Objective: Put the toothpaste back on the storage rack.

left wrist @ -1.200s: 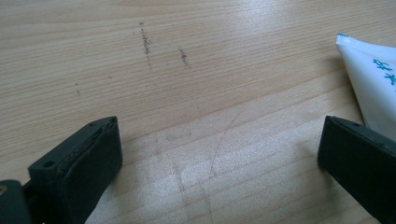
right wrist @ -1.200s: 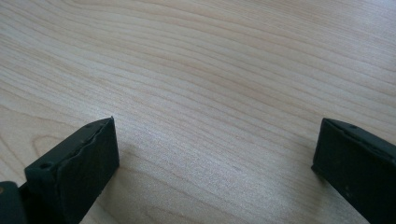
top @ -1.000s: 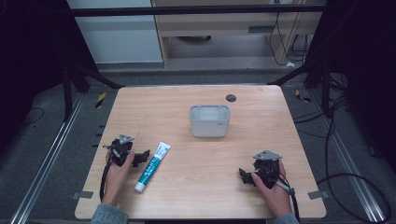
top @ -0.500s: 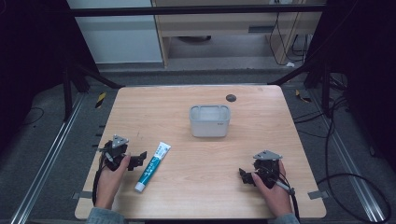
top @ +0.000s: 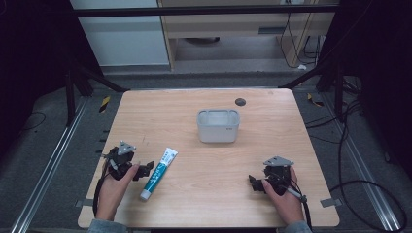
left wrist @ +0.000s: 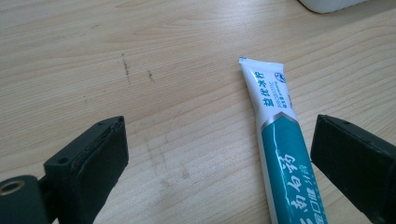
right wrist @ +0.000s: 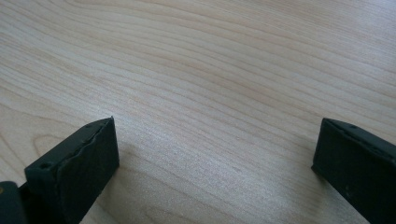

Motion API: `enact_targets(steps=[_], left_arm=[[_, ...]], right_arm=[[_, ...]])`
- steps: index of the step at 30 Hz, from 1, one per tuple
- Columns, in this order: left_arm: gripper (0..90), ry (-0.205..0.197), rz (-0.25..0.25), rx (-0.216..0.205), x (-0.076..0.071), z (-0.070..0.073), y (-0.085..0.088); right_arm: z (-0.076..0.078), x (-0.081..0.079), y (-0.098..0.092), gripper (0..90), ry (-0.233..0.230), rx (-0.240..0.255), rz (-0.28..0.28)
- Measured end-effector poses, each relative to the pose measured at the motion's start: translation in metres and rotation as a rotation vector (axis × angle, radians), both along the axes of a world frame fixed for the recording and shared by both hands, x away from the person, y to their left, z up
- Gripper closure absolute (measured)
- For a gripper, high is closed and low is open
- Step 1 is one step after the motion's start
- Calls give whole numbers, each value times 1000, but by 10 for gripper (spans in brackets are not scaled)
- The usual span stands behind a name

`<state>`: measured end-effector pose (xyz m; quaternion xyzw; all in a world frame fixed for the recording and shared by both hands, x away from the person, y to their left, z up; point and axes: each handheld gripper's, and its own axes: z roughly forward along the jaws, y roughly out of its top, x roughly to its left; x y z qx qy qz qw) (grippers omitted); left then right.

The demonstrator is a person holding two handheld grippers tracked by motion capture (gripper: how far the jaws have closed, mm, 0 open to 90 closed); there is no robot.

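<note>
Your left gripper (left wrist: 219, 154) has its jaws wide open with the tube (left wrist: 285, 154) just inside the right-hand jaw, placed for a sideways pinch. Your right gripper (right wrist: 215, 154), jaws open too, waits over bare table (right wrist: 210, 70).

Only readable text is on the toothpaste tube (left wrist: 279, 140), near the table's (top: 204, 204) front-left corner. White crimped end: dark blue Chinese characters, probably "盐维洁齿", plus a small round blue logo beside finer print, too small to read. Teal body: large white characters, "南白药" visible, start cut off by the frame.
</note>
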<state>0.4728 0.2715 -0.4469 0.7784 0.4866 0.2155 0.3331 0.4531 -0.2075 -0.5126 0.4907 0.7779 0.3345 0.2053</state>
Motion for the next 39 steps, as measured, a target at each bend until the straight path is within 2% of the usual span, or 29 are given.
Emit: enact_targets(steps=[5, 9, 15, 23, 26, 29, 31, 34, 39], left_arm=[[38, 9, -9, 27, -1, -1, -6], [41, 1, -7, 29, -4, 3, -10], [48, 8, -60, 36, -6, 9, -21], [61, 60, -110, 79, -4, 7, -37], [76, 79, -137, 63, -3, 6, -43], [84, 96, -140, 63, -1, 7, -48], [84, 122, -152, 78, 0, 8, -52], [84, 140, -162, 113, 3, 9, -56], [85, 170, -145, 142, 8, 12, -63]], right_arm=[[0, 0, 0, 4, -3, -4, 0], [-1, 0, -1, 4, -7, -11, 3], [0, 0, -1, 4, -5, -8, 1], [0, 0, -1, 4, -4, -8, 1], [0, 0, -1, 4, -4, -7, 1], [0, 0, -1, 4, -5, -8, 1], [0, 0, -1, 4, -5, -8, 1], [0, 0, -1, 4, -5, -9, 2], [0, 0, -1, 4, -6, -8, 2]])
